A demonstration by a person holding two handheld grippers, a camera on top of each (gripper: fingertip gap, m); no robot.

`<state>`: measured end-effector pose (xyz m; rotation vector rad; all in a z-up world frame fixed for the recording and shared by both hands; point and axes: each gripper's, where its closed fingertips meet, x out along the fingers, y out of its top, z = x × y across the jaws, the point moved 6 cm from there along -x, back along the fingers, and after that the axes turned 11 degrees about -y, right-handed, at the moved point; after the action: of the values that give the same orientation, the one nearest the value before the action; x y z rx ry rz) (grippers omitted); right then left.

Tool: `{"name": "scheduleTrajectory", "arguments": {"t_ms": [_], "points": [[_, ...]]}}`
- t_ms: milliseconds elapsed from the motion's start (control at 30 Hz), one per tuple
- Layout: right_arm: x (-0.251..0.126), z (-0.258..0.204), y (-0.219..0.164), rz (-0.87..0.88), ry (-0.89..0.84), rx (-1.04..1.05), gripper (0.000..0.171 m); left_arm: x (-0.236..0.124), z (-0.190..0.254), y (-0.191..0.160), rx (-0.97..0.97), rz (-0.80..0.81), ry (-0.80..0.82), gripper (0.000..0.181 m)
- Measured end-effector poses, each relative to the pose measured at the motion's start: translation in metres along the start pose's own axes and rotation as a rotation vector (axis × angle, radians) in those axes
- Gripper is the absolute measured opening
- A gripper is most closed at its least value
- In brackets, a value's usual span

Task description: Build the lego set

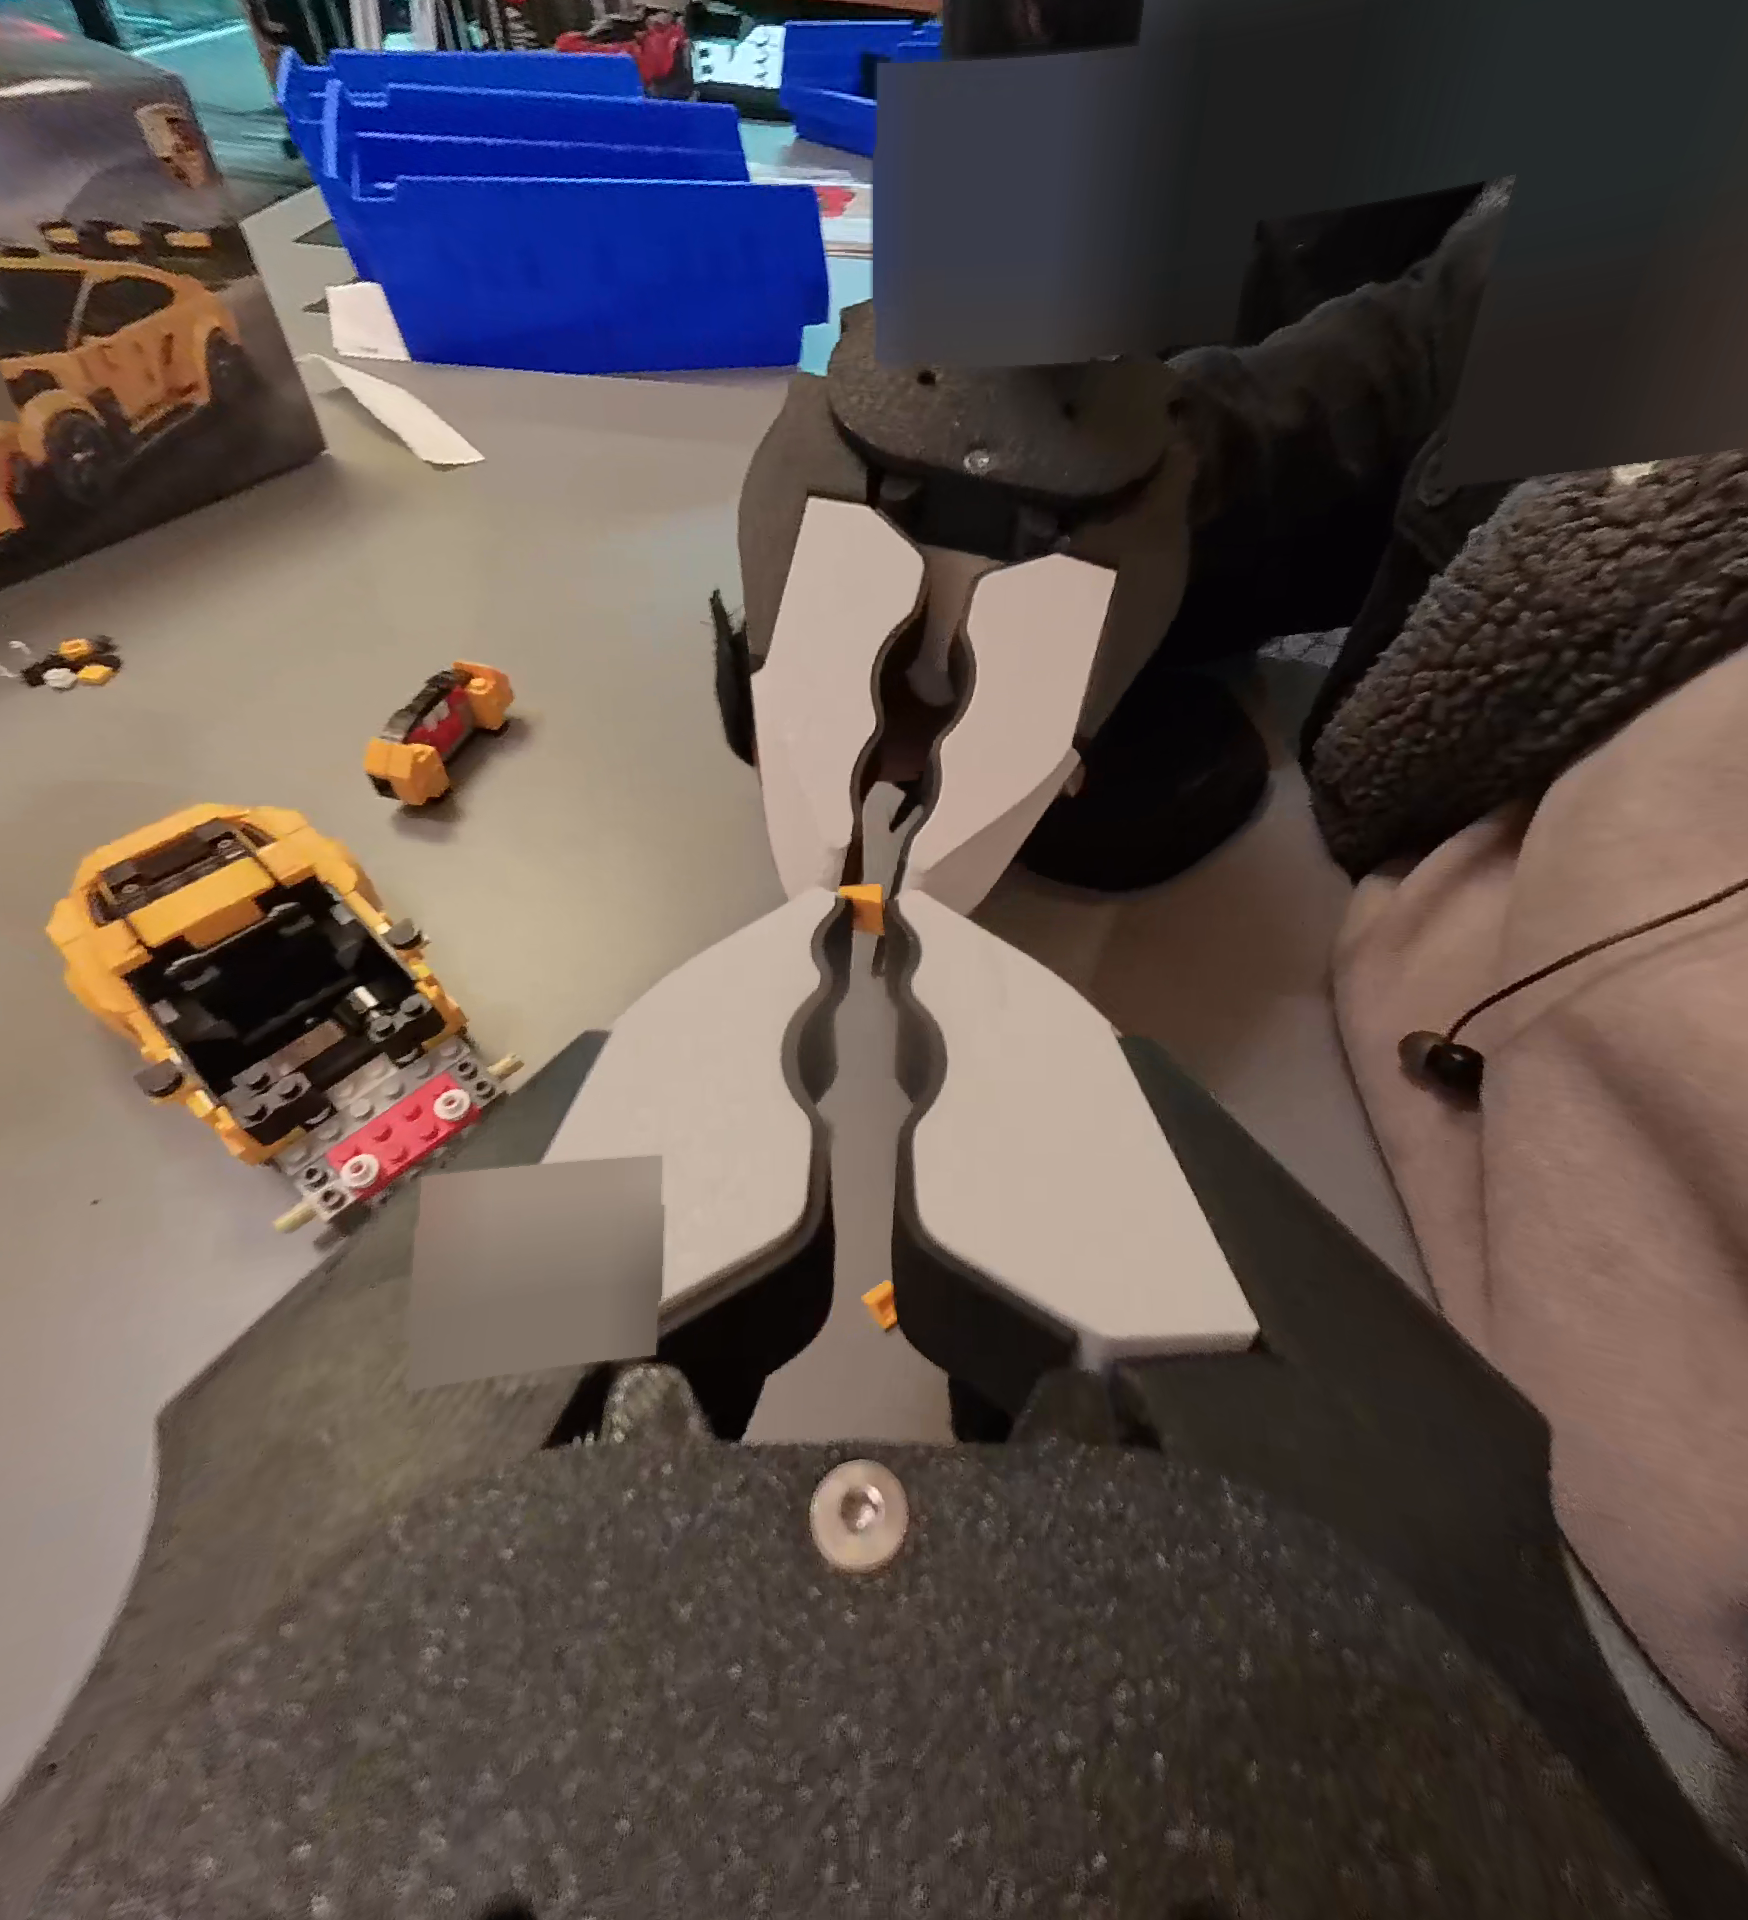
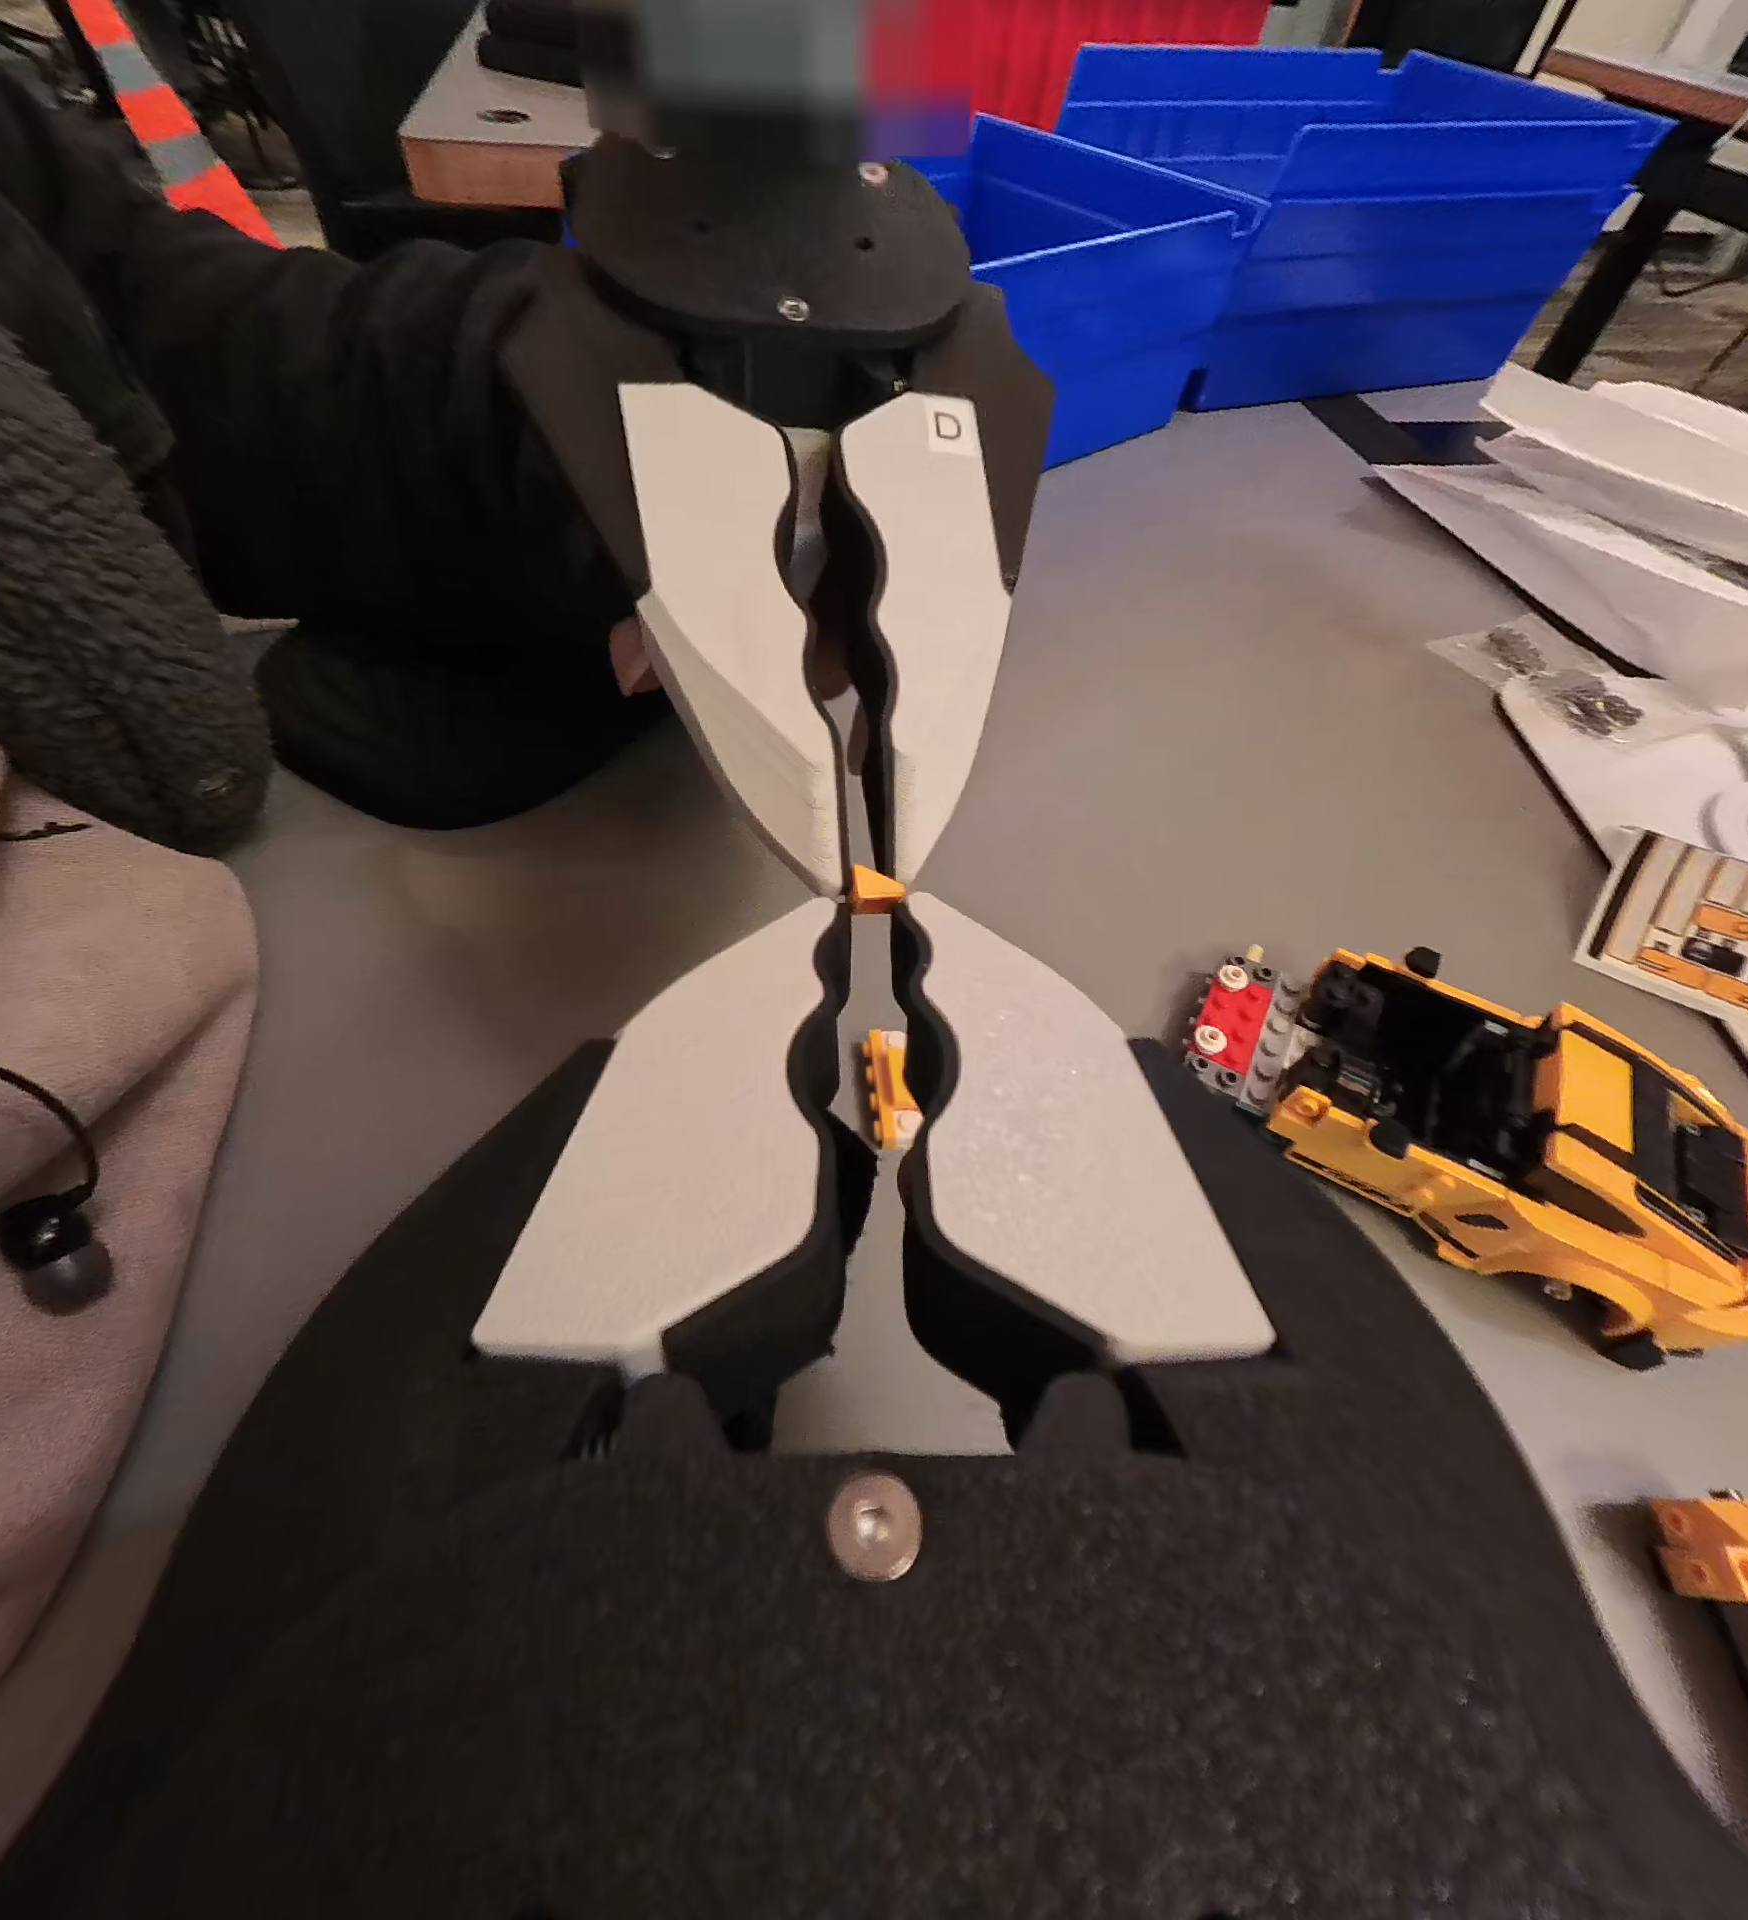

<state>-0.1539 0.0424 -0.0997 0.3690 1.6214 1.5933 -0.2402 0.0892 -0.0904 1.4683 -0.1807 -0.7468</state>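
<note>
A small orange piece (image 1: 861,902) sits pinched where the two hand-held grippers meet tip to tip above the grey worktop (image 1: 558,831). The left hand-held gripper (image 1: 865,914) and the right hand-held gripper (image 2: 872,902) both have their jaws drawn narrow on it; which one truly bears it is hard to say. In the right wrist view the piece shows a sloped, wedge-like face.

The orange car (image 1: 257,997) lies on the worktop with its long axis slanting away, red studded end (image 1: 402,1132) toward the left camera and roof open. A small orange-and-red block (image 1: 439,732) lies beyond it, well apart. Blue bins (image 1: 579,208) stand at the far edge, the set's box (image 1: 101,312) to their left.

Only the right wrist view shows a loose orange plate (image 2: 889,1086) under its jaws, a sticker sheet (image 2: 1717,930) and white paper bags (image 2: 1659,520).
</note>
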Motion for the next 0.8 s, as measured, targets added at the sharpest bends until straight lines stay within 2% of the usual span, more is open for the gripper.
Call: {"name": "scheduleTrajectory", "arguments": {"t_ms": [167,400,467,633,800], "points": [[0.002,0.000,0.001,0.003,-0.074,-0.027,0.007,-0.001,0.000,0.000,0.012,-0.012,0.071,0.004],[0.007,0.000,-0.004,-0.020,-0.096,-0.049,0.008,0.000,0.001,-0.005,0.085,-0.081,0.135,0.003],[0.008,0.002,-0.007,-0.039,-0.095,-0.048,0.012,0.001,0.001,-0.006,0.103,-0.113,0.144,0.002],[0.005,0.011,-0.023,-0.135,-0.060,-0.073,0.018,-0.002,-0.004,-0.022,0.118,-0.333,0.199,0.002],[0.002,0.023,-0.039,-0.227,-0.021,-0.076,0.019,0.003,-0.009,-0.040,0.041,-0.543,0.221,0.002]]}}
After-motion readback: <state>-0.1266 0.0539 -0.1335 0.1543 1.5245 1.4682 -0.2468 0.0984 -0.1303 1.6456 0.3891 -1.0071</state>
